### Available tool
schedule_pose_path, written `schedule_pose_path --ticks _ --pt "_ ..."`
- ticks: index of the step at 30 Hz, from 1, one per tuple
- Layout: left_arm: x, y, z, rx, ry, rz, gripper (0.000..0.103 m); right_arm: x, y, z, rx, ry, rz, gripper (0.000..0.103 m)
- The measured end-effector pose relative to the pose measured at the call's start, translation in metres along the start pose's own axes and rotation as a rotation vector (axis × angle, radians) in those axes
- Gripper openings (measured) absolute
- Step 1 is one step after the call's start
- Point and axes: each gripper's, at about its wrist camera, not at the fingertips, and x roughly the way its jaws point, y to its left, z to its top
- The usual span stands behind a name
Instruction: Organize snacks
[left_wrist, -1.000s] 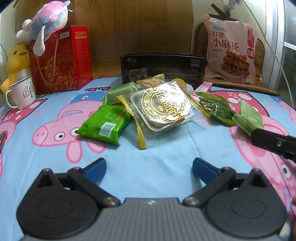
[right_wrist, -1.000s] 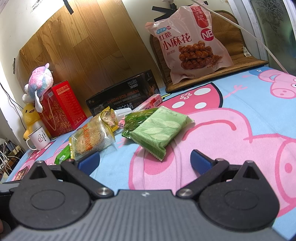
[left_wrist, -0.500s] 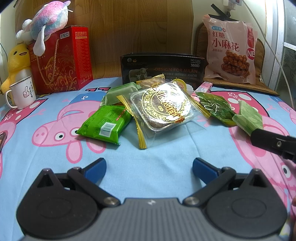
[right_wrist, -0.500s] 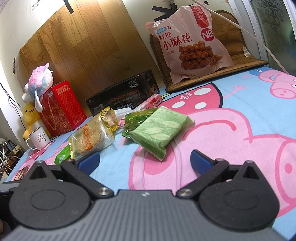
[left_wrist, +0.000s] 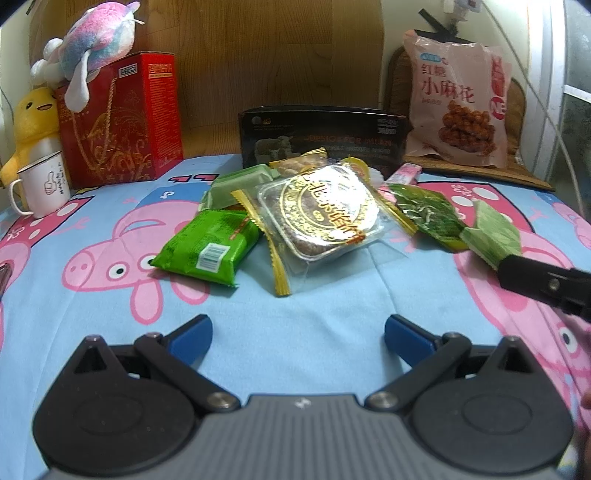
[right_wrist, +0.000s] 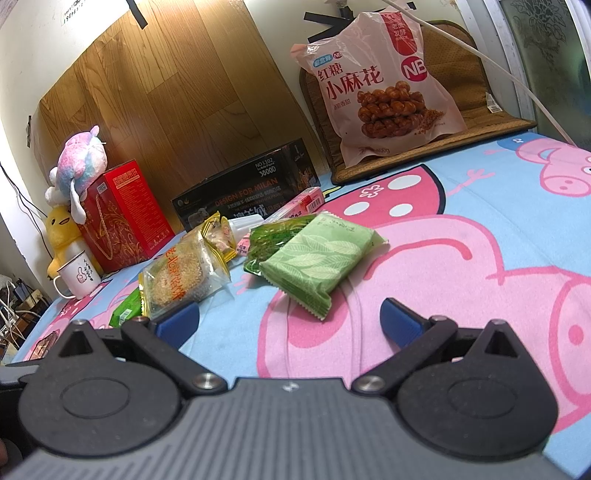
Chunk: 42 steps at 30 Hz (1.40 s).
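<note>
A pile of snack packets lies on the cartoon-pig sheet. In the left wrist view a clear mooncake packet (left_wrist: 325, 218) sits in the middle, a bright green packet (left_wrist: 210, 245) to its left, a dark green packet (left_wrist: 424, 214) and a pale green leaf-print packet (left_wrist: 493, 232) to its right. My left gripper (left_wrist: 297, 332) is open and empty, short of the pile. My right gripper (right_wrist: 290, 319) is open and empty, just short of the pale green packet (right_wrist: 321, 258). Its black body (left_wrist: 543, 284) shows at the right of the left wrist view.
Behind the pile stand a black box (left_wrist: 321, 136), a red gift box (left_wrist: 122, 122) with a plush toy (left_wrist: 92, 48) on top, a white mug (left_wrist: 42, 184) and a yellow duck (left_wrist: 31, 122). A large pink snack bag (left_wrist: 458, 103) leans at the back right.
</note>
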Motion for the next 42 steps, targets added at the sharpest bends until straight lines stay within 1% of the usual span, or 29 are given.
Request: schedule_pose_path --ticks 1,3,5,8,12,16,17,19,20,22,23,25,28,29,31,33,36,38,40,42 --pt "-0.001 -0.001 0.000 0.006 -0.001 -0.007 0.103 0.000 0.000 0.000 0.000 0.000 0.000 0.103" --pt "-0.002 -0.006 -0.001 0.032 -0.001 0.008 0.103 0.000 0.000 0.000 0.001 0.000 0.001 0.103" --pt "-0.002 -0.007 -0.001 0.043 -0.004 0.003 0.103 0.000 0.000 0.000 0.000 0.000 0.000 0.103" --pt "-0.001 -0.003 0.000 0.043 0.004 -0.040 0.103 0.000 0.000 0.000 0.000 0.000 -0.001 0.103" --pt "-0.006 0.003 -0.003 0.029 -0.019 -0.093 0.103 -0.001 0.002 0.000 -0.005 0.002 0.008 0.103" --pt "-0.016 0.010 0.000 0.041 -0.061 -0.076 0.103 -0.008 0.011 -0.001 -0.064 -0.026 0.059 0.103" --pt "-0.019 0.013 0.002 0.045 -0.071 -0.078 0.103 -0.009 0.014 0.001 -0.089 -0.030 0.079 0.102" --pt "-0.025 0.025 0.010 0.027 -0.083 -0.107 0.103 -0.010 0.021 0.006 -0.159 -0.028 0.124 0.089" --pt "-0.026 0.033 0.015 0.000 -0.082 -0.133 0.102 -0.008 0.027 0.011 -0.209 -0.021 0.149 0.086" --pt "-0.022 0.050 0.027 -0.076 -0.058 -0.199 0.098 -0.004 0.036 0.022 -0.300 -0.010 0.196 0.075" --pt "-0.018 0.057 0.033 -0.107 -0.034 -0.229 0.090 0.000 0.042 0.028 -0.347 -0.001 0.218 0.073" --pt "-0.005 0.066 0.042 -0.151 0.015 -0.274 0.075 0.012 0.049 0.037 -0.423 0.032 0.250 0.064" --pt "0.013 0.073 0.050 -0.180 0.057 -0.323 0.066 0.038 0.055 0.048 -0.521 0.112 0.291 0.055" --pt "0.017 0.073 0.052 -0.183 0.060 -0.329 0.066 0.047 0.055 0.052 -0.546 0.139 0.306 0.054" --pt "0.024 0.074 0.058 -0.184 0.056 -0.336 0.065 0.064 0.058 0.057 -0.596 0.187 0.344 0.054" --pt "0.031 0.074 0.063 -0.180 0.069 -0.339 0.065 0.077 0.058 0.061 -0.634 0.228 0.379 0.054" --pt "0.038 0.071 0.069 -0.172 0.074 -0.346 0.065 0.095 0.058 0.063 -0.681 0.280 0.408 0.055" --pt "0.042 0.068 0.073 -0.161 0.080 -0.350 0.065 0.111 0.058 0.063 -0.698 0.335 0.432 0.059" --pt "0.047 0.062 0.075 -0.153 0.106 -0.365 0.062 0.123 0.058 0.061 -0.700 0.372 0.470 0.065" --pt "0.056 0.055 0.073 -0.134 0.136 -0.346 0.057 0.128 0.059 0.056 -0.686 0.410 0.511 0.066"
